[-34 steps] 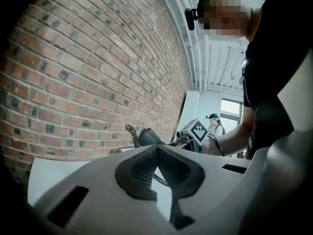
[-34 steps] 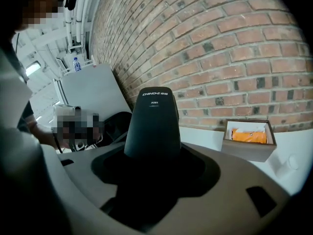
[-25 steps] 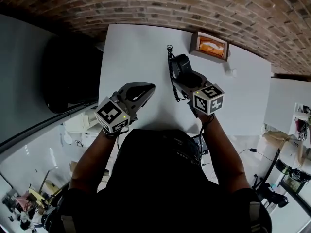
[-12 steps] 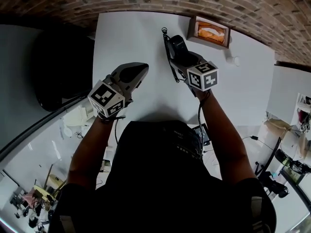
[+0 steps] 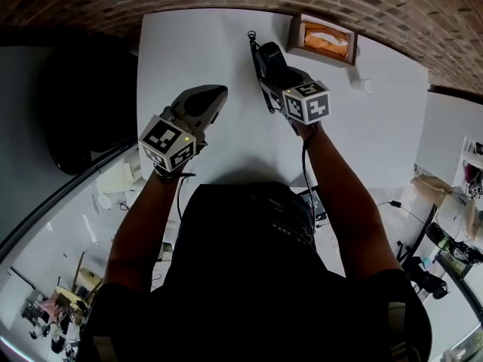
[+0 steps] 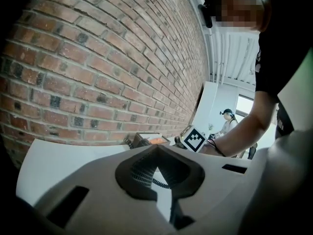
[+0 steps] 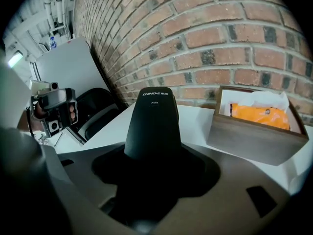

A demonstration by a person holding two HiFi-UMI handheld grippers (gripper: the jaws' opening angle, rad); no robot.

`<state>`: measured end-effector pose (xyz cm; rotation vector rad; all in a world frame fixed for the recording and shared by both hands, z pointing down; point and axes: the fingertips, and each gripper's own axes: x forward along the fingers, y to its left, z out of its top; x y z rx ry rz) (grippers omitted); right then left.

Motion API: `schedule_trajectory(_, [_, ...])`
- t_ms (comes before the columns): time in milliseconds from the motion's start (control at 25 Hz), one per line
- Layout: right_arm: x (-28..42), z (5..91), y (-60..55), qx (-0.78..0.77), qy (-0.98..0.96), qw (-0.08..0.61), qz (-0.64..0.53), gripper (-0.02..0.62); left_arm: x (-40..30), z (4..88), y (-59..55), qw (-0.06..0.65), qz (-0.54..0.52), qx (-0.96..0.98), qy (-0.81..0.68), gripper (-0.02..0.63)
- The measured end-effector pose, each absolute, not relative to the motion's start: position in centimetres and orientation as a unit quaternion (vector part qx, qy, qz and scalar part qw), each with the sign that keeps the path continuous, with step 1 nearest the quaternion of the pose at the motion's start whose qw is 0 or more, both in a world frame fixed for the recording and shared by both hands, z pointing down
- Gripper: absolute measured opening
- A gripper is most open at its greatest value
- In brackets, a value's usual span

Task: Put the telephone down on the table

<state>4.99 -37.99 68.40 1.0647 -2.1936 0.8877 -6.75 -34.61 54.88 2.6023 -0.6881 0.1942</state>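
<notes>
Here the phone (image 5: 269, 57) is clamped in the R gripper (image 5: 281, 78), just left of the box (image 5: 326, 39), over the table (image 5: 189, 51); contact w/ it can't be told. L gripper (image 5: 215, 95) is held closed, empty, further left of the box.

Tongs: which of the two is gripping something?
The right tongs, shut on the black telephone handset; the left tongs are shut on nothing.

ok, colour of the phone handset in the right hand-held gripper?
Black handset, small white print near its top. Shows best in the right gripper view.
</notes>
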Motion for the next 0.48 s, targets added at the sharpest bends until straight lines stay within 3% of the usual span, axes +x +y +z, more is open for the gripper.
schedule_trajectory(480, [4.8,71.7,-38.8,0.386,-0.804,0.296,0.343,0.272,-6.6,57.5,-35.8,0.233,0.081,0.932,-0.266,0.006])
